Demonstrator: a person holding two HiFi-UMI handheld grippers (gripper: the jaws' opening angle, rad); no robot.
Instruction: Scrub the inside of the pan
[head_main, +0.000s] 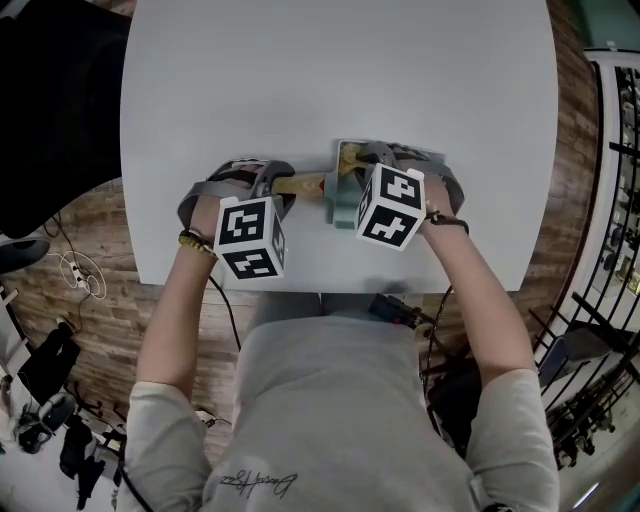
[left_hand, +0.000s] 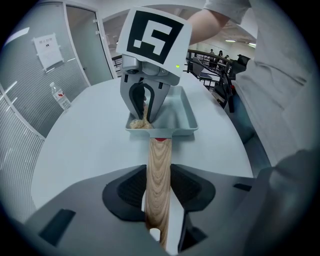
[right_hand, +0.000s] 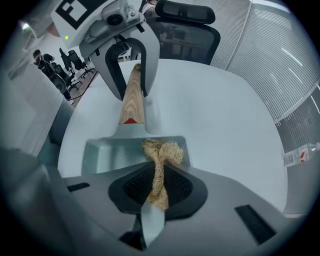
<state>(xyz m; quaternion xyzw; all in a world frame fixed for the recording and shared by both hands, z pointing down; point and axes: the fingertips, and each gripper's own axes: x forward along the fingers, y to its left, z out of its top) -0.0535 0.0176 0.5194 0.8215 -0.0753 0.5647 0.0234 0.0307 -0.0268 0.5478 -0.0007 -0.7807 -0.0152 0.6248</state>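
Worktop: wide, smooth, pale grey slab w/ rounded corners, carrying everything. Near its front edge the pan is sitting flat. It's a shallow rectangular tray shape in matte grey-green metal, w/ low sloping walls and a smooth inside.

L gripper and R gripper are facing each other along the pan's length, each w/ a white cube printed in black square markers. Grey plastic bodies, dark ribbed pads.

L gripper's fingers are clamping both sides of the handle, a straight, flat bar of light wood w/ long visible grain and a small red patch where it's joining the pan wall. It's running level above the worktop, pointing toward the person's left in head view.

R gripper's fingers are pinching narrow on the scrubber, a tan, coarse, fibrous wad, twisted between the pads. Its frayed end is fanning out and pressing inside the pan, at the wall on the handle side, near one corner.
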